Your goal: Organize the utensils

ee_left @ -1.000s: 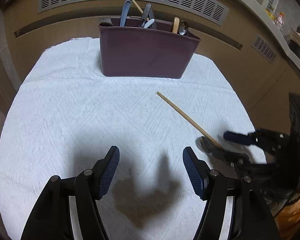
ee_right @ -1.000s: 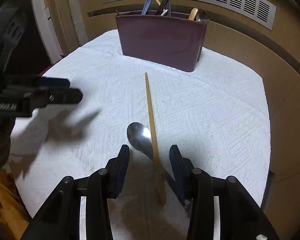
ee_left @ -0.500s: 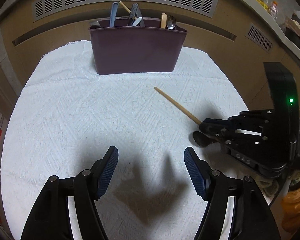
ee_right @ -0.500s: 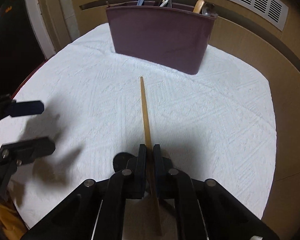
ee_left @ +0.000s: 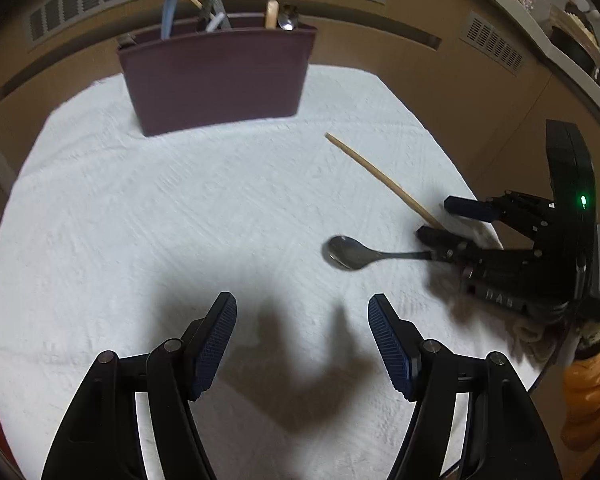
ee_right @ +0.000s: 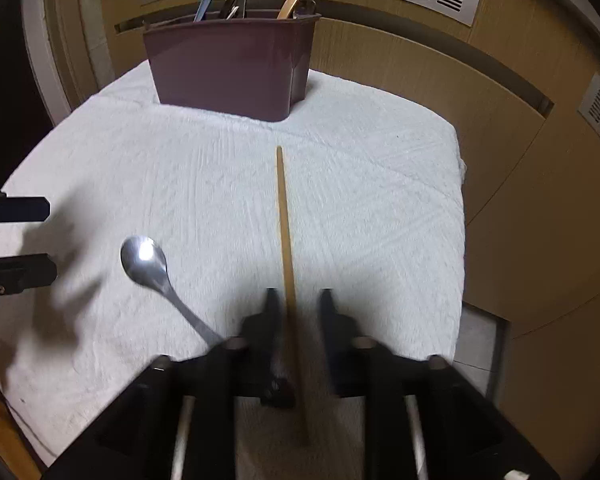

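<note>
A wooden chopstick (ee_right: 284,220) lies on the white cloth (ee_right: 380,200), pointing at the maroon utensil caddy (ee_right: 228,68). My right gripper (ee_right: 298,304) straddles its near end. The jaws are opening; the stick lies between them, close to the left finger, and is not pinched. A metal spoon (ee_right: 144,262) lies to the left, its handle running under that left finger. In the left wrist view the chopstick (ee_left: 380,178), spoon (ee_left: 346,252) and right gripper (ee_left: 436,219) sit at the right. My left gripper (ee_left: 302,304) hovers open over bare cloth, holding nothing.
The caddy (ee_left: 220,76) stands at the far edge of the cloth (ee_left: 140,220) with several utensils upright in it. Wooden panels with vent grilles close in behind and to the right. My left gripper (ee_right: 48,239) shows at the left edge of the right wrist view.
The right gripper's jaws, shut around the chopstick half a second ago, now stand apart. The spoon has come out from beside the stick and lies angled to the left. The left gripper shifted slightly.
</note>
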Motion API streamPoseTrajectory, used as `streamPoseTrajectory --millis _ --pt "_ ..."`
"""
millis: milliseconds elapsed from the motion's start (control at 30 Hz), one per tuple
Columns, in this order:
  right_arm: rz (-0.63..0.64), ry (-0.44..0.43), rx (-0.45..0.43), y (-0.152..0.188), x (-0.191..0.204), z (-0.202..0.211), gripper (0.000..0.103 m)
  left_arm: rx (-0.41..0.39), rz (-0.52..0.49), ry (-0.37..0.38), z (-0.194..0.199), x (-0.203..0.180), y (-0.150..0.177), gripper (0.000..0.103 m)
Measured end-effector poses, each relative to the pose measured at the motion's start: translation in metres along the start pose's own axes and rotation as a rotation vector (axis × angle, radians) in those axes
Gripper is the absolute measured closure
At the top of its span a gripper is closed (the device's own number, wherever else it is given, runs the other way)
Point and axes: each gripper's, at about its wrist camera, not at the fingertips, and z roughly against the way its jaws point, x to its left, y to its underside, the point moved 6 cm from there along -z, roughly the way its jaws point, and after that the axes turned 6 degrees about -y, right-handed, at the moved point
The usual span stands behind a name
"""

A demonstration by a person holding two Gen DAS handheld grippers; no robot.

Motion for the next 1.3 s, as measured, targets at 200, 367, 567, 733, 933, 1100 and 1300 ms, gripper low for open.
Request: streamPoseTrajectory --millis 200,367,567,733,933,1100,1300 --pt "-0.012 -0.019 -0.009 0.016 0.014 0.009 0.051 0.029 -0.008 0.007 -0.004 -0.008 0.005 0.034" --pt "-0.023 -0.114 -0.012 0.023 0.049 0.017 0.05 0.042 0.008 0.011 -0.001 -0.006 0.006 0.034" --pt "0.01 -0.117 -0.083 0.023 0.061 0.045 0.048 0.125 0.034 0.097 0.015 -0.006 0.028 0.034" --pt "0.078 -0.077 -0.053 0.038 0.056 0.04 0.03 0.197 -0.018 0.204 0.023 -0.034 0.049 0.034" --pt "0.032 -0.037 -0.045 0.041 0.038 0.029 0.03 0.27 0.034 0.274 0.0 -0.051 0.047 0.035" --pt "-0.028 0.024 -0.07 0.041 0.011 0.033 0.03 0.255 0.038 0.278 -0.008 -0.059 0.032 0.035" --pt "-0.135 0.067 -0.104 0.042 -0.024 0.042 0.03 0.219 0.018 0.224 -0.012 -0.06 0.022 0.035"
